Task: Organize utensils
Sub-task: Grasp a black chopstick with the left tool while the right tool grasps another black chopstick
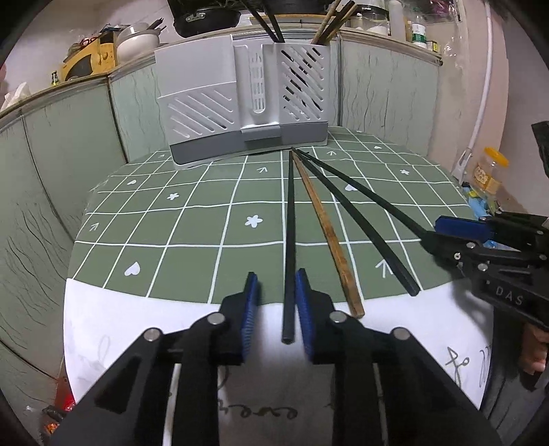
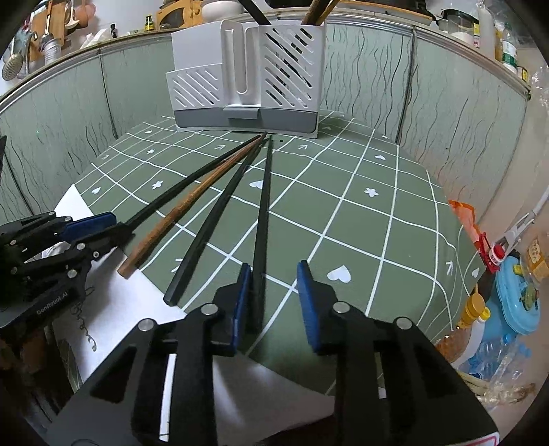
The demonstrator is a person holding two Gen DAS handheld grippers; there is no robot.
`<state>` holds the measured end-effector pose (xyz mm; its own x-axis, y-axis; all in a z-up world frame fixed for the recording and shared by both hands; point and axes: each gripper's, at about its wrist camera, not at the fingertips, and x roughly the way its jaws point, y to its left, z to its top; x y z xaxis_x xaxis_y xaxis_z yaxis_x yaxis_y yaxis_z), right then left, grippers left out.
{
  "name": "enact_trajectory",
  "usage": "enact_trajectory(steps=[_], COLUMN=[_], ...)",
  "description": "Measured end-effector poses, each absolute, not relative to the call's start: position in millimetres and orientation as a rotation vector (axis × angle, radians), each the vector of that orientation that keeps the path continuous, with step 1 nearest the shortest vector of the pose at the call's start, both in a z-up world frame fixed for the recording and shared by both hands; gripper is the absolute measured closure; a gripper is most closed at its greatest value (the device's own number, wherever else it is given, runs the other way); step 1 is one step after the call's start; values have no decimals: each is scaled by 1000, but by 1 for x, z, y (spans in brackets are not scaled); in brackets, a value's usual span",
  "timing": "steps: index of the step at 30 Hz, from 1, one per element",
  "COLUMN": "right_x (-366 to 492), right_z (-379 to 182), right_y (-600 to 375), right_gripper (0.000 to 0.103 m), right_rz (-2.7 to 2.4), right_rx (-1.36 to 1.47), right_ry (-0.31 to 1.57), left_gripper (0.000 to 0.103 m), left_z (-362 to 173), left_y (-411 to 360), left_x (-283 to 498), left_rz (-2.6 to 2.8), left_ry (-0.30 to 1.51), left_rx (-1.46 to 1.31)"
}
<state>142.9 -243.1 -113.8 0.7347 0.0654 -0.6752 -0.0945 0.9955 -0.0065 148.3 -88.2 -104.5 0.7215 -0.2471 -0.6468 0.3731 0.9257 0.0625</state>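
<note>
Jaws of the left gripper [image 1: 277, 273] stand narrow around the near end of a black chopstick [image 1: 291, 223]. One blue pad lies against it and the other shows a slim gap, so there is no clamp. Jaws of the right gripper [image 2: 273, 264] are the same: the rightmost black chopstick [image 2: 264, 206] sits against one pad, with green cloth visible before the other.

Four sticks lie fanned on the tabletop [image 1: 171, 223], tips meeting just in front of the utensil holder [image 1: 206, 103] and near ends spread toward the cameras. Between the two attended sticks lie a wooden chopstick [image 1: 322, 223] and a middle black chopstick [image 1: 357, 219]. The wooden one is just beside the left gripper's outer finger. Near ends overhang the checked cloth onto a white paper sheet [image 1: 137, 308].

The holder stands upright at the back, against a green panelled wall. More chopsticks [image 1: 329, 24] stand in its slotted right-hand compartment.

Left view only:
- The right gripper appears from the side, stick running into its tips, though I cannot tell contact from there.
- Part of a hand [image 1: 535, 353] shows below it.
- A yellow-lidded jar [image 1: 490, 171] stands off the table edge.

Right view only:
- The left gripper appears side-on at its stick's end.
- A metal strainer [image 2: 13, 65] hangs at upper left.
- Blue plastic clutter [image 2: 514, 302] sits beside the table.
</note>
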Motion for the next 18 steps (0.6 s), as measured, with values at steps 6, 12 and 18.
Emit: enact_trajectory(steps=[6, 12, 18], right_x=[140, 137, 131], right_z=[-114, -113, -112], right_y=[-249, -253, -255], right_gripper=[97, 97, 97], right_rz=[67, 75, 88], right_rx=[-14, 15, 32], right_ry=[738, 737, 733], left_gripper=[95, 95, 95], left_z=[-102, -100, -96], left_y=[-84, -80, -76], left_x=[149, 146, 141], left_rz=[-344, -355, -364], left_ry=[698, 707, 705], left_rx=[176, 152, 143])
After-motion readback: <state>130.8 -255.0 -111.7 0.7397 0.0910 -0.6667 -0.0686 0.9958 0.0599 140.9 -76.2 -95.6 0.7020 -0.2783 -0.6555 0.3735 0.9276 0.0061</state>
